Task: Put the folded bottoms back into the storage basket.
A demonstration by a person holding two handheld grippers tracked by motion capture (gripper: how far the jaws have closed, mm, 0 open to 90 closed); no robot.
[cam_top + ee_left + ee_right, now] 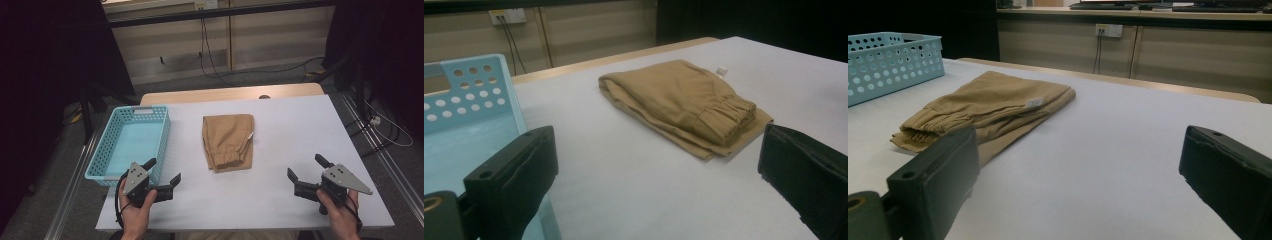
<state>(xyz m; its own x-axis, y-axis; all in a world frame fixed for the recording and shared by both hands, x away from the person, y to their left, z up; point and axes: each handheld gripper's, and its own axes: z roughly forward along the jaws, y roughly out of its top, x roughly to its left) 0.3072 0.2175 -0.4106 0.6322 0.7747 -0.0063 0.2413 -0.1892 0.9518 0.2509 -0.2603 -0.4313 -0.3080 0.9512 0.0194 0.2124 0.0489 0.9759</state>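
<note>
From the high view, a white table [280, 150] carried a folded pair of tan trousers [228, 141] near its middle, the elastic waistband turned toward the near edge. A pale blue perforated basket [131, 141] sat by the left edge, empty. The left gripper [164, 176] was held at the near left corner, just beside the basket's near end, jaws spread wide with nothing between them. The right gripper [306, 172] was held near the near right corner, jaws likewise spread and empty. The trousers lay between the two grippers and farther from the near edge, well apart from both. In the left gripper view, the tan trousers [684, 102] lay ahead and slightly right, beyond the gap of the two black jaws, with the basket [464, 90] close on the left and a small white label [722, 71] at the far side of the cloth. In the right gripper view, the trousers [988, 107] lay ahead to the left, past the left jaw, the gathered waistband nearest and the basket [893, 60] farther off. The cloth looked light, soft and limp; it would probably sag and unfold if lifted at one point, so pinching the thick stacked edge near the waistband, one gripper at each side, seemed the surest hold.
</note>
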